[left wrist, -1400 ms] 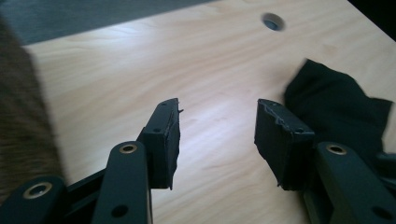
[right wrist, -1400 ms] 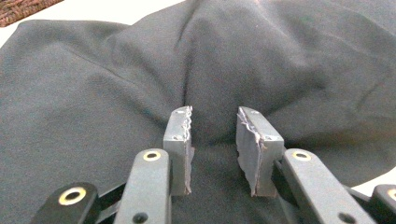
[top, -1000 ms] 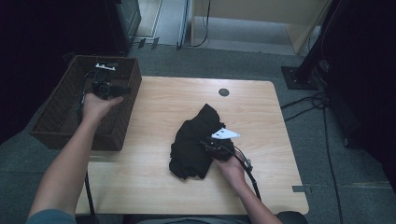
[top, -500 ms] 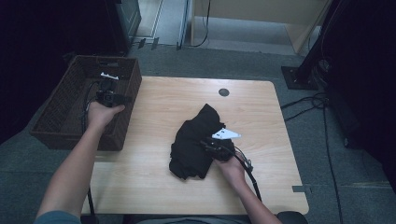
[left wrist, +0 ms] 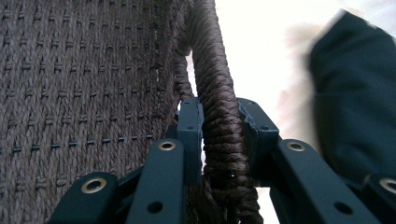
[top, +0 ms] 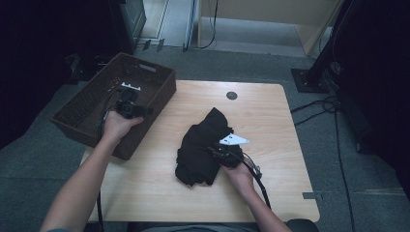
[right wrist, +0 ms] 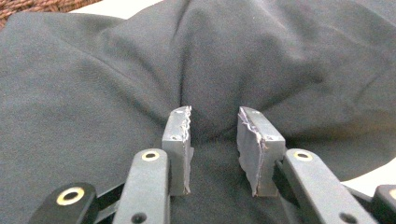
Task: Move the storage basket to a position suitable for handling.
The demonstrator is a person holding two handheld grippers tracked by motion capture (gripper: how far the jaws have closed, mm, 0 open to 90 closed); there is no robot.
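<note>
Left tongs (left wrist: 219, 135) have just closed onto the basket (top: 159, 94) rim; right tongs (right wrist: 212, 140) pinch the cloth (top: 200, 150), ready for transfer.

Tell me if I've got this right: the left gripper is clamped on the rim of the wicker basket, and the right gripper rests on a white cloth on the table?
Nearly. The cloth is black, not white, as the high view and the right gripper view show. The rest holds: the left gripper, whose jaws have just been closing, has the rim of the wicker basket between them, and the right gripper rests on the cloth on the table.
</note>
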